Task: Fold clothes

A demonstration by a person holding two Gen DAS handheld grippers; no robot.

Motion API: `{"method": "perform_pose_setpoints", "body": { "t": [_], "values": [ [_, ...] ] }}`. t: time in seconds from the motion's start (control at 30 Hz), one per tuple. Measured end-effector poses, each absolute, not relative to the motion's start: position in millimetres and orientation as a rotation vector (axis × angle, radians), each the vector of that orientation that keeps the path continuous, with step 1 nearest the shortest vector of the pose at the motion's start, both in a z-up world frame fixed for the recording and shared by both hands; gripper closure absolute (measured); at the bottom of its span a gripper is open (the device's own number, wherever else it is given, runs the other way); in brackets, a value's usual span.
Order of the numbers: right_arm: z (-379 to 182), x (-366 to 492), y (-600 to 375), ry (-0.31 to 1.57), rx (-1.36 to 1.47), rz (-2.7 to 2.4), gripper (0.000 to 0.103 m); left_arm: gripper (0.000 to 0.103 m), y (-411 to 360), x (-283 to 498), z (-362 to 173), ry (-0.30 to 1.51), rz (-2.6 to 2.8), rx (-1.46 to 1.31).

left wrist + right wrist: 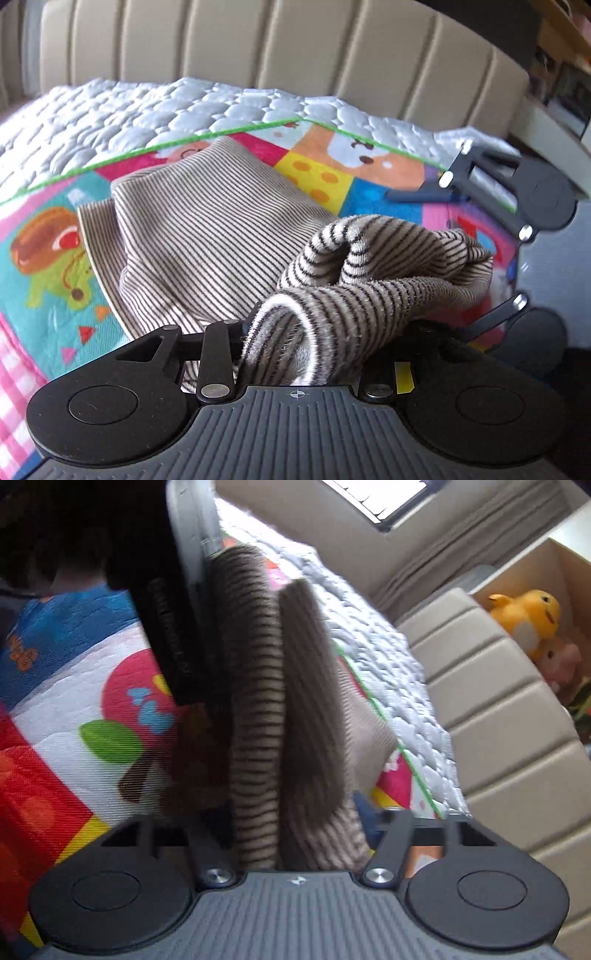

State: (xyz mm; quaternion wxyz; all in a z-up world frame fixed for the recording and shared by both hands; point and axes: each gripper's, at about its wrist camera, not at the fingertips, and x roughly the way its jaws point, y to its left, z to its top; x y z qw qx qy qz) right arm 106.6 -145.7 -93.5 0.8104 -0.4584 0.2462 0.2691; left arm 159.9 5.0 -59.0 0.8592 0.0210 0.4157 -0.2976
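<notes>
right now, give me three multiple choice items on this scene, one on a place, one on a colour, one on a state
1. Where does the flat part of the striped garment lie?
A. on the colourful cartoon blanket
B. on bare floor
C. in a cardboard box

2. What colour is the edging line between the cartoon blanket and the white quilt?
A. red
B. green
C. black

3. What is the state of the left tongs?
A. open and empty
B. shut on a toy
C. closed on bunched striped fabric

Answers:
1. A, the blanket's prints show all around the garment.
2. B, a bright green line runs along the blanket's edge.
3. C, a rolled bunch of the garment fills the gap between the fingers in the left wrist view.
</notes>
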Motion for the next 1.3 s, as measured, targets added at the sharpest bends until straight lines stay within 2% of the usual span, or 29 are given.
{"method": "perform_pose_setpoints", "body": {
  "t": [0.1, 0.2, 0.53, 0.73, 0.83, 0.9, 1.07, 1.17, 1.3],
  "values": [
    [-91.5, 94.6, -142.4, 0.536, -1.075, 0.633, 0.066, 0.067, 3.5, 154.8, -53.6, 0.878, -0.625, 0.045],
    [-81.3, 80.7, -149.8, 0.561, -1.118, 0.676, 0.068, 0.068, -4.1, 148.1, -47.8, 0.908, -0.658, 0.039],
    [-21.0, 6.5, -174.9, 0.586, -1.280, 0.857, 0.068, 0.069, -17.0, 80.9, -11.9, 0.958, -0.862, 0.035],
    [-0.4, 32.9, -162.0, 0.580, -1.341, 0.913, 0.066, 0.068, -2.6, 83.6, -12.5, 0.937, -0.896, -0.056],
    [8.2, 71.4, -147.5, 0.577, -1.295, 0.934, 0.057, 0.062, 19.4, 112.1, -18.6, 0.938, -0.838, -0.168],
    [3.1, 101.4, -137.7, 0.577, -1.275, 0.935, 0.039, 0.060, 33.0, 130.6, -26.8, 0.937, -0.783, -0.221],
    [-33.6, 164.9, -124.4, 0.647, -1.183, 0.908, 0.026, 0.061, 59.7, 170.7, -63.3, 1.014, -0.608, -0.330],
    [-35.4, 188.3, -133.8, 0.670, -1.049, 0.867, 0.006, 0.054, 68.9, 182.4, -75.3, 1.032, -0.557, -0.350],
    [-12.2, 200.4, -158.3, 0.700, -0.802, 0.772, 0.006, 0.053, 70.3, 188.5, -78.2, 1.024, -0.546, -0.353]
  ]
}}
